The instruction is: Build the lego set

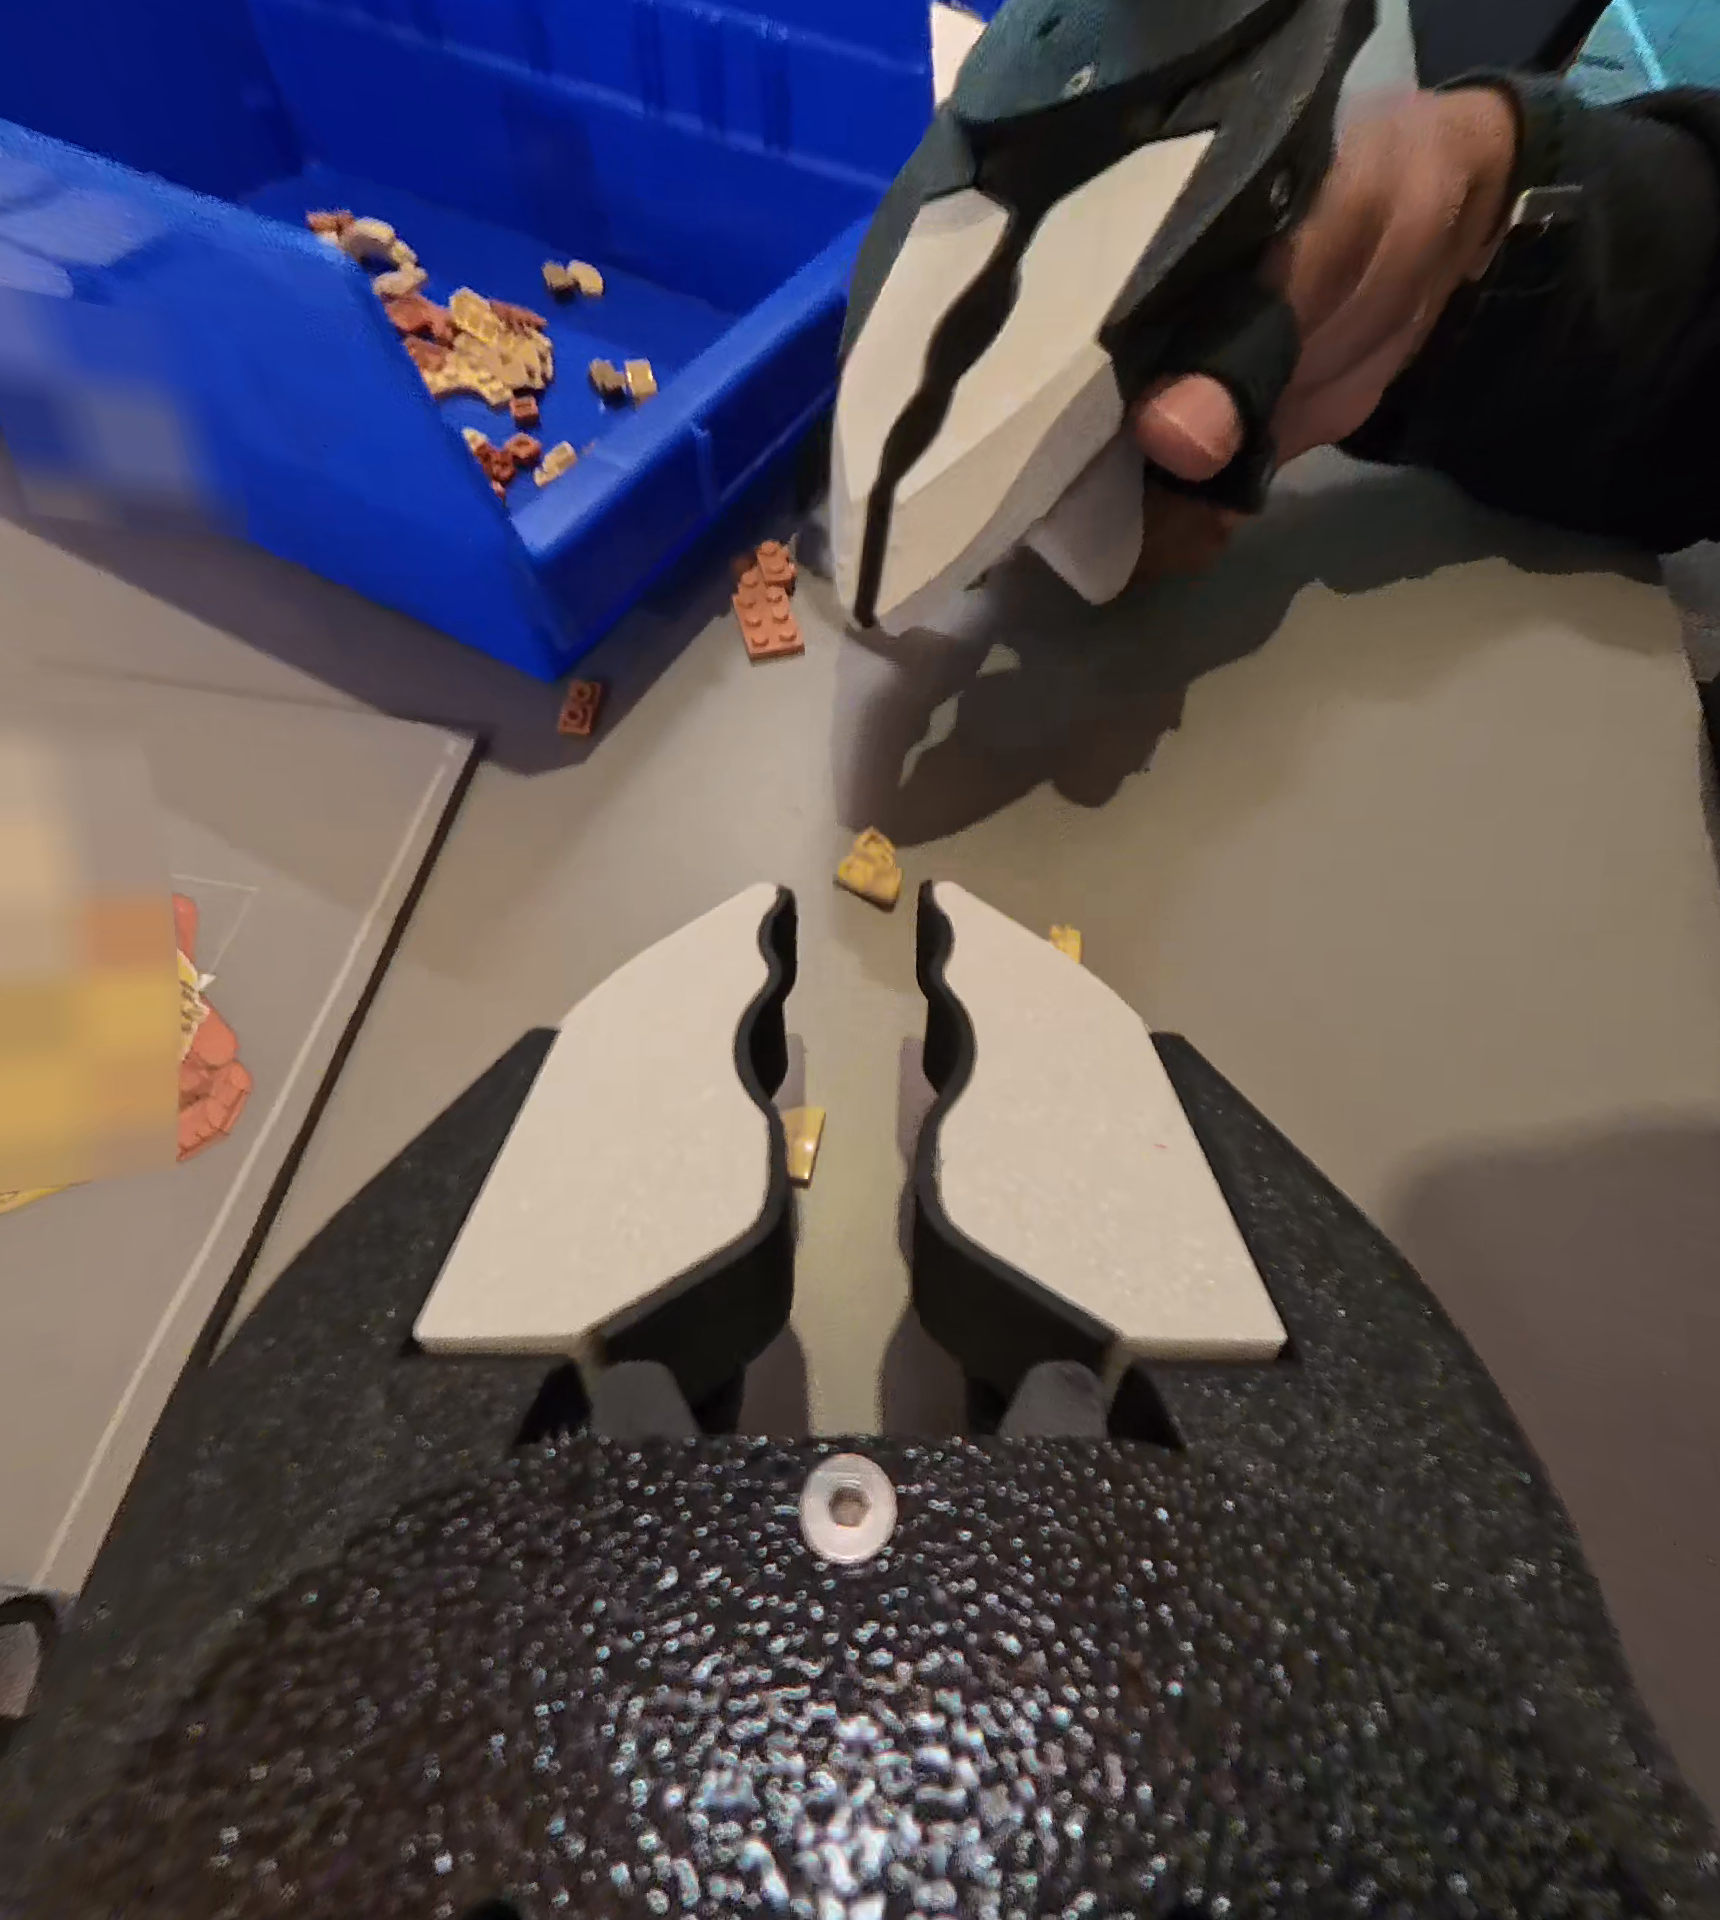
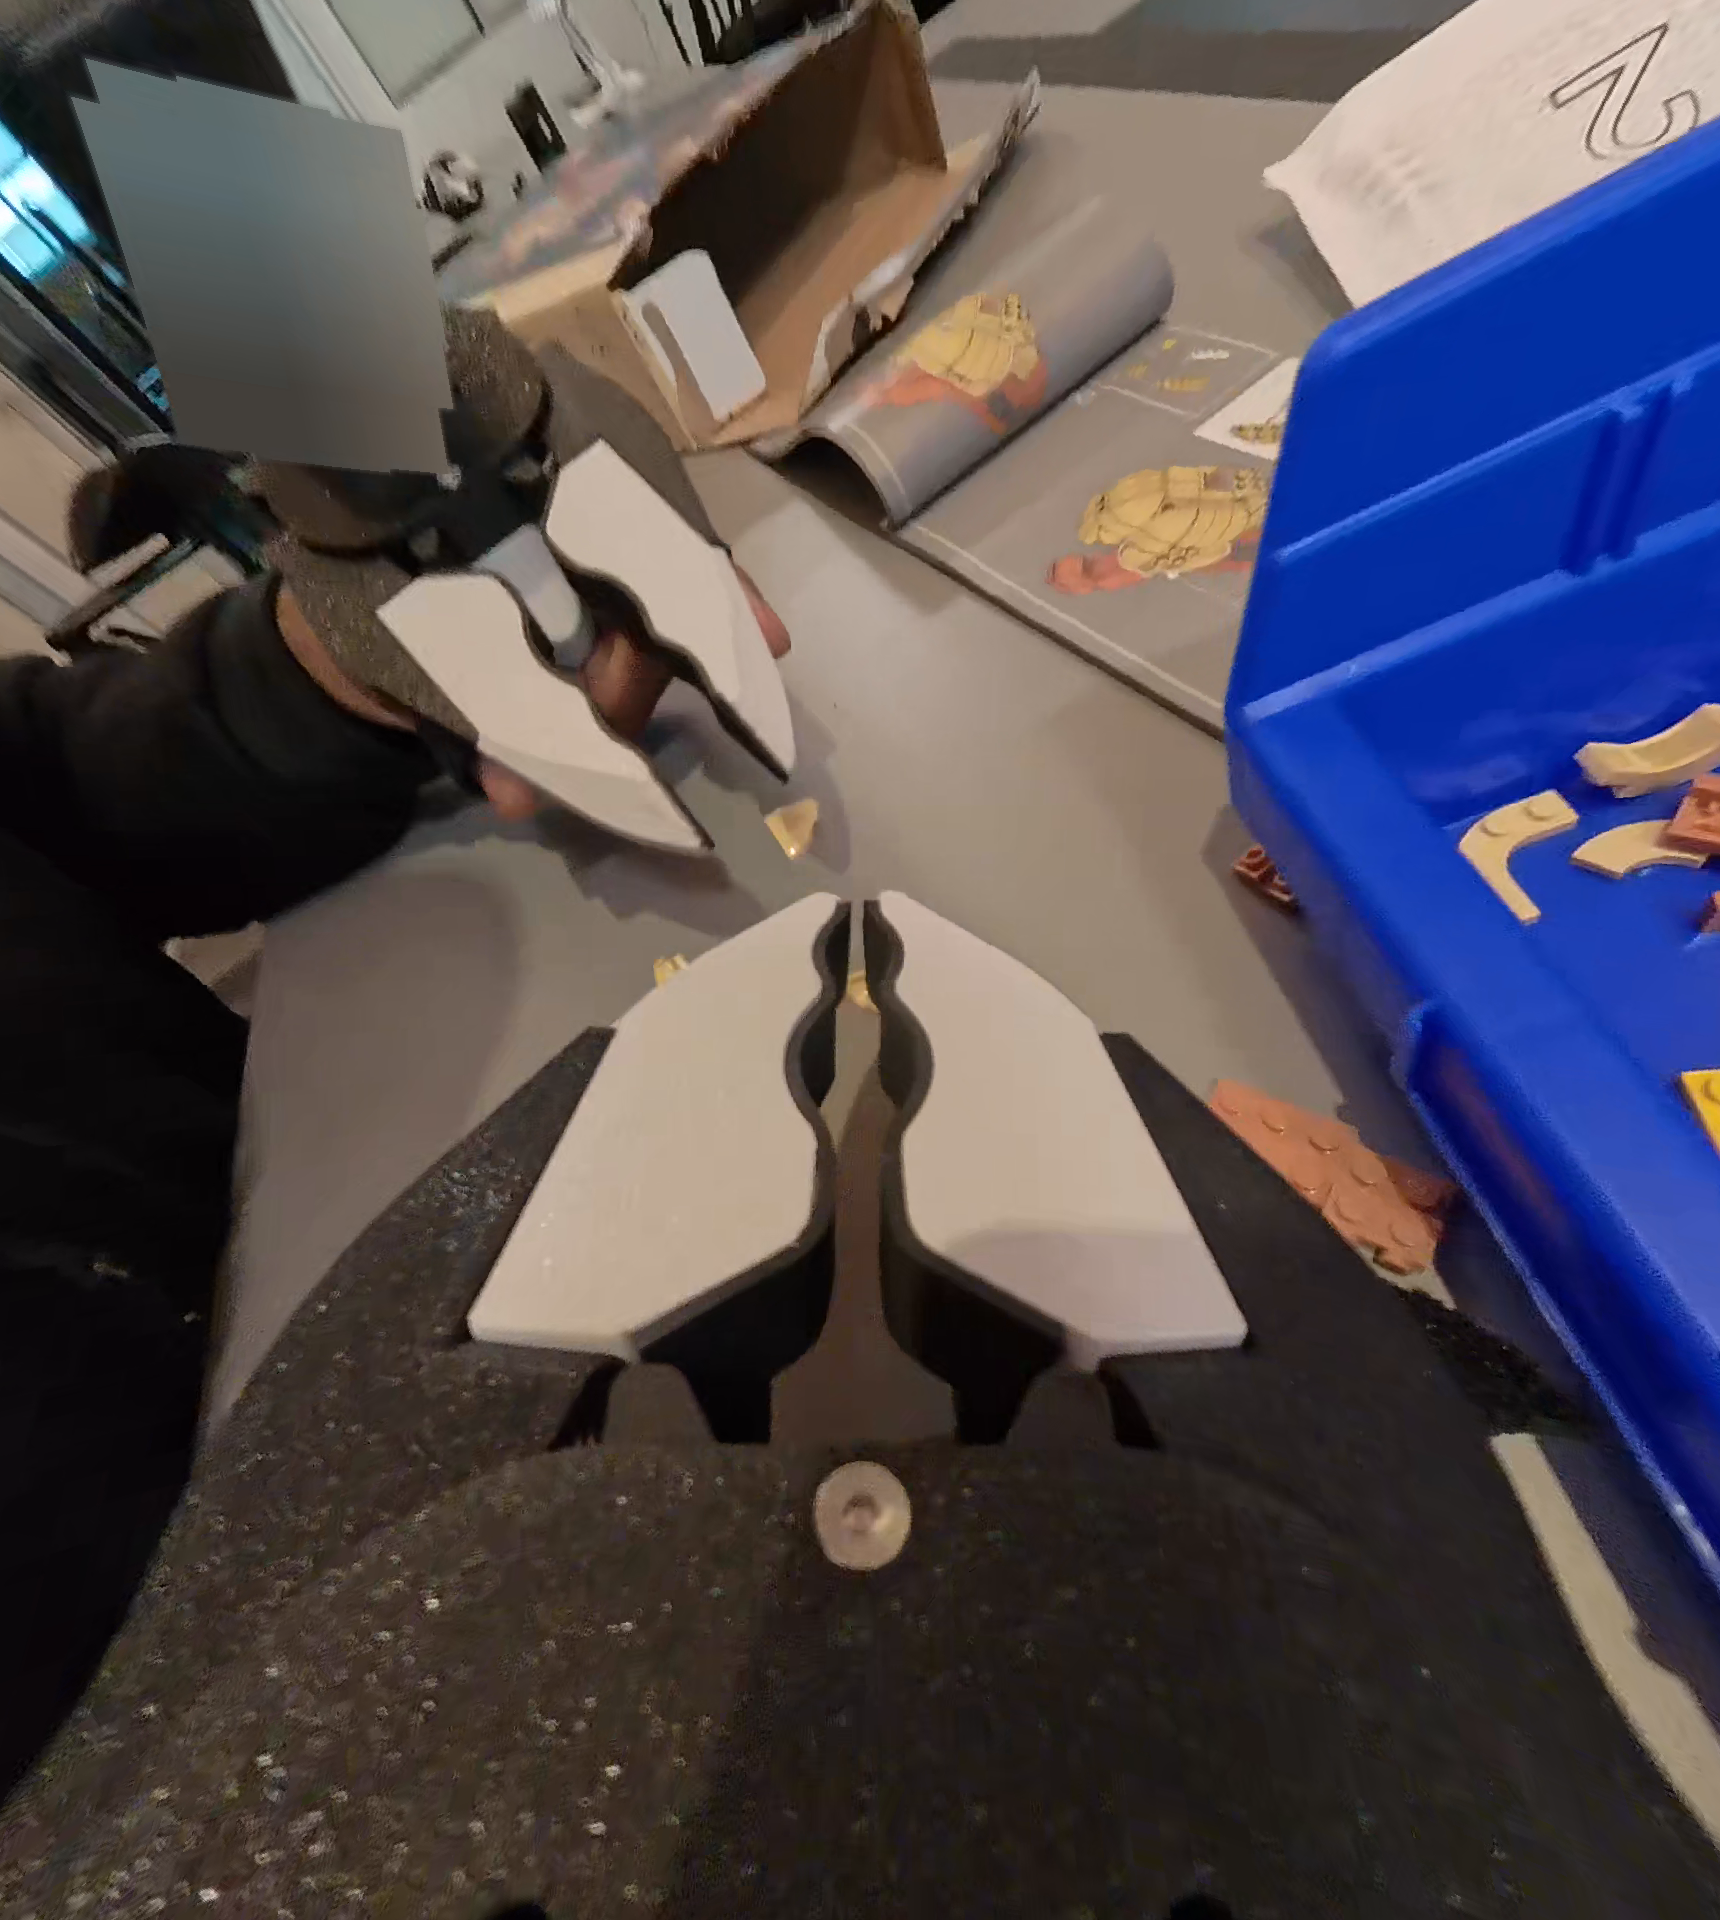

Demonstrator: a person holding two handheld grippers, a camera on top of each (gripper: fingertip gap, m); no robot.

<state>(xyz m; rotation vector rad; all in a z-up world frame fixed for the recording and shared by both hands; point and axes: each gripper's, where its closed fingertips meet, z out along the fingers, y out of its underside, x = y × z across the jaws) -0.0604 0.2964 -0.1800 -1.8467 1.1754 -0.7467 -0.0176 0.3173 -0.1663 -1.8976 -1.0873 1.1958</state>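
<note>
Left gripper [image 1: 856, 904], grey-padded fingers on a black textured body, held low over the grey tabletop [image 1: 1355, 987] with its fingers apart and nothing between them. A small tan wedge-shaped lego piece [image 1: 802, 1141] lies on the table below the gap, beside the left finger; whether it touches the finger cannot be told. A second tan lego piece [image 1: 869, 869] lies just beyond the fingertips, and a third small yellow piece [image 1: 1066, 941] shows at the right finger's outer edge.

Right gripper [image 2: 858, 906], of the same build, with its fingertips nearly together, only a thin slit between them, gripping nothing visible. In the left wrist view it hangs at the far right, tips pointing down near the table.

Blue plastic parts bin [image 1: 627, 540], far left in the left wrist view, holding loose tan and reddish-brown lego pieces [image 1: 482, 343]. Reddish-brown studded plates [image 1: 768, 608] lie on the table just beside the bin's near corner, and a small brown brick [image 1: 581, 709] lies nearby. An open grey instruction booklet [image 2: 1043, 499] rests beyond the bin, with a torn cardboard box [image 2: 794, 208] behind it.
</note>
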